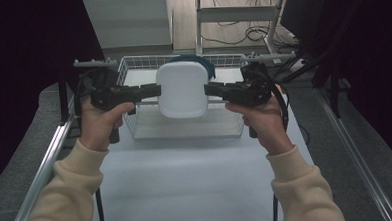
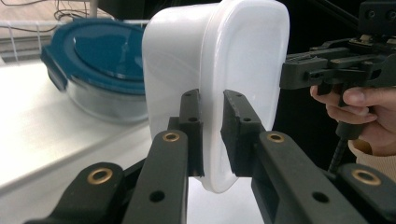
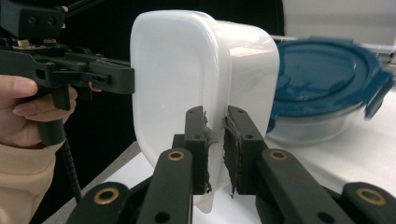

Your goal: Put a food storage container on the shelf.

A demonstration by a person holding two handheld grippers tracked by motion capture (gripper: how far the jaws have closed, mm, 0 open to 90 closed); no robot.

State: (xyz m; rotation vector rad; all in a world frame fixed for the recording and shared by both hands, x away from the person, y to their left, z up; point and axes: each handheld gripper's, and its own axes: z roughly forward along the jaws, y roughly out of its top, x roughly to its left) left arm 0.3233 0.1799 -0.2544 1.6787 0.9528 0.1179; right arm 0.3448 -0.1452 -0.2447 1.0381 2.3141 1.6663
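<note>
The left gripper (image 1: 155, 90) clamps the left rim of a white rounded-square plastic tub (image 1: 182, 89), held above the white wire basket (image 1: 129, 118); the right gripper (image 1: 209, 89) pinches the opposite rim. It looks light, smooth, slightly flexible, so thin rims suit gripping best.

A flat white tabletop (image 1: 197, 175) fills the middle, framed left and right by silver metal rails (image 1: 41, 172). Beside the rails lies grey speckled floor (image 1: 381, 147). Beyond the tabletop's far edge stands a pale metal frame (image 1: 240, 13), with black cables (image 1: 253, 35) looped on light wood flooring behind it. Dark curtains (image 1: 26, 53) flank the tabletop; the light is dim.
</note>
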